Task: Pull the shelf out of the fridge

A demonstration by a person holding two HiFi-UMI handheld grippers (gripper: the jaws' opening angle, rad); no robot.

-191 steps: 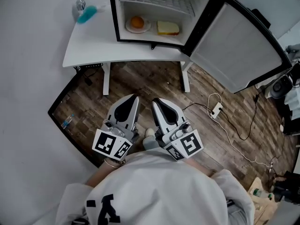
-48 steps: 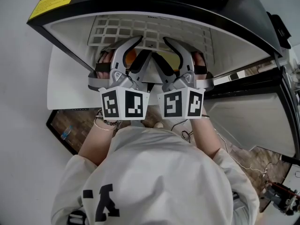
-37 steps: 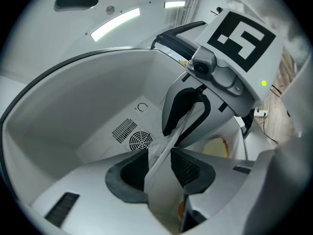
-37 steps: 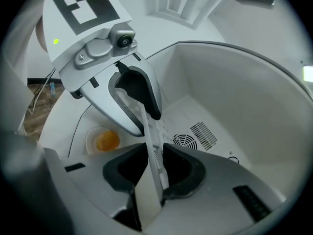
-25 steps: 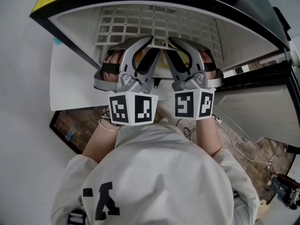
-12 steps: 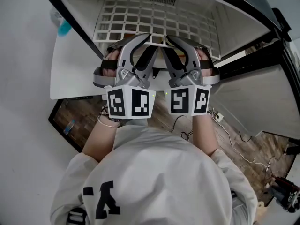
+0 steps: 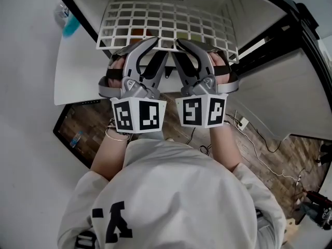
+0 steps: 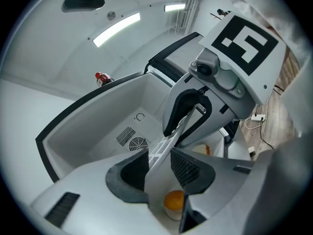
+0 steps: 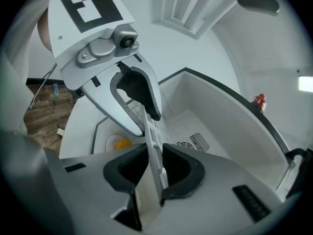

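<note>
Just past the front edge of the white table (image 7: 78, 69), part-way out of the open black-framed fridge (image 7: 246, 12): the white wire grid shelf (image 7: 166, 22). Pinched on its front rail, left of centre, by the jaws of the left gripper (image 7: 160, 45); pinched likewise right of centre by the jaws of the right gripper (image 7: 177, 46). Draw both hands back at one pace and flat, to avoid skewing the grid in its side runners. Hold height over the round orange food in a white cup (image 8: 175, 200) beneath. Brace for the weight once clear.
</note>
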